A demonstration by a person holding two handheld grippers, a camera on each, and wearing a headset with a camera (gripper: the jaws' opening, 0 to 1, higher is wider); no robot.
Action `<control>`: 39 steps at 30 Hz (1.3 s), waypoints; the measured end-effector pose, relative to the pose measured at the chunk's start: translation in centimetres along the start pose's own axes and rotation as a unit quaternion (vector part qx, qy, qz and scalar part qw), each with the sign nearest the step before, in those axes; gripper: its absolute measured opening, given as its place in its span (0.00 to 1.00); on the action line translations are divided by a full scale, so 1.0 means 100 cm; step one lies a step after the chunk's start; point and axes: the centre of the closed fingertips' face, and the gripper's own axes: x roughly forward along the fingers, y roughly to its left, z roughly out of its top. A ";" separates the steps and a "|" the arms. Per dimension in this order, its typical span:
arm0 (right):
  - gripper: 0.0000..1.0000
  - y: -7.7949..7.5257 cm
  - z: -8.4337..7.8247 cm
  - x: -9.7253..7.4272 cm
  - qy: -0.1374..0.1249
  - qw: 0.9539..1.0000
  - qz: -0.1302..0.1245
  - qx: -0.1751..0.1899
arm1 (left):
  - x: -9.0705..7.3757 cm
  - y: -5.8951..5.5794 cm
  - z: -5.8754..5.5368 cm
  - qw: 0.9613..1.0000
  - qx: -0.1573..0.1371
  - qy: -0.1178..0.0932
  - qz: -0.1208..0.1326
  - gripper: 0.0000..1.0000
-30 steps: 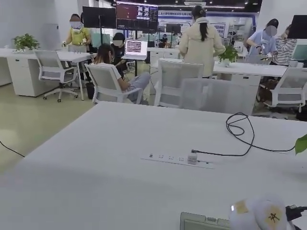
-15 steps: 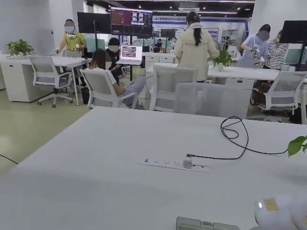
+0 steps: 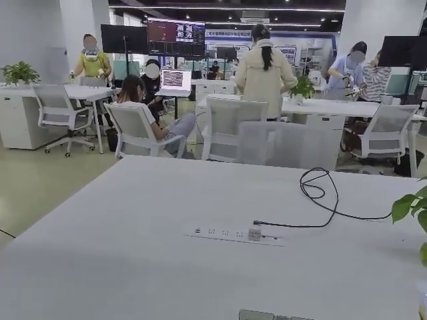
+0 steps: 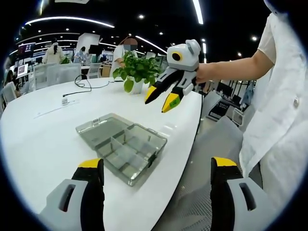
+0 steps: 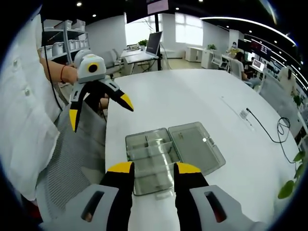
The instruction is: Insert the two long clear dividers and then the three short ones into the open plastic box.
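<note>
The workbench (image 3: 167, 220) carries one open plastic box (image 5: 195, 144), which lies flat near your edge of the top. It has two halves, tray and lid, hinged side by side.

Both grippers hang above that edge, and the box lies ahead of and below each.
- Left gripper (image 4: 157, 162): jaws spread wide, holding nothing. In its own view the tray half is nearer and the lid half lies beyond, so this gripper looks along the opened box's long axis.
- Right gripper (image 5: 155, 167): jaws parted by a moderate gap, holding nothing. In its own view the box sits just past the tips, tray to the left and lid to the right, so its long axis runs across the jaws.

The right gripper appears nearer and more squarely lined up, so it is the likelier one to lead.

Clear dividers (image 4: 129, 144) stand inside the tray half, forming several compartments; the exact number of long and short ones cannot be told.

Also on the top: one power strip (image 3: 233, 235), one black cable (image 3: 320, 193) and one potted plant (image 4: 137, 72), all well apart from the box.
</note>
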 end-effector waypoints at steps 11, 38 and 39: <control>0.37 -0.009 -0.053 -0.028 0.051 0.998 -0.017 0.013 | -0.001 0.000 -0.001 1.000 -0.002 0.000 0.002 0.94; 0.49 -0.011 -0.176 -0.014 0.267 0.954 0.059 -0.125 | -0.004 0.006 -0.006 1.000 -0.007 0.005 0.006 0.95; 0.49 -0.012 -0.178 -0.012 0.271 0.952 0.062 -0.129 | -0.004 0.006 -0.006 1.000 -0.008 0.006 0.006 0.95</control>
